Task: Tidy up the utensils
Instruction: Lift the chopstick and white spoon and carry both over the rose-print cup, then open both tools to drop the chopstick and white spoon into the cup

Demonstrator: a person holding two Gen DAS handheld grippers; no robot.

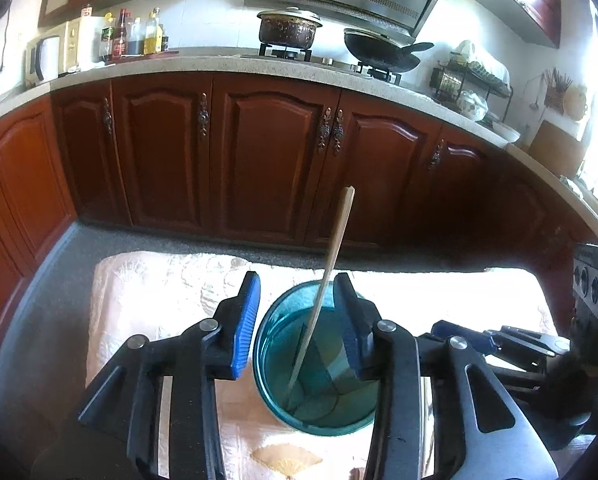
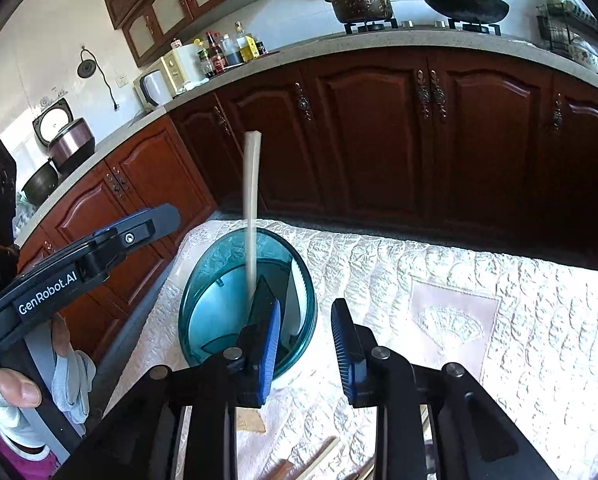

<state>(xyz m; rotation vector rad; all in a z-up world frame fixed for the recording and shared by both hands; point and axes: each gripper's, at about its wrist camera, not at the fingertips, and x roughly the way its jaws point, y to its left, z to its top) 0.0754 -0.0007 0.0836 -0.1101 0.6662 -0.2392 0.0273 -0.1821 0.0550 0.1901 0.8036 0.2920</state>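
One wooden chopstick leans in the single teal glass cup, its tip on the bottom and its top past the rim; the cup stands on the quilted white tablecloth. The left gripper straddles the cup, jaws wide and holding nothing; the right gripper is just beside the cup, also agape and empty. The step looks like dropping utensils in; at the near edge of the right view lie what seem more sticks, count unclear; the next move calls for picking one up.
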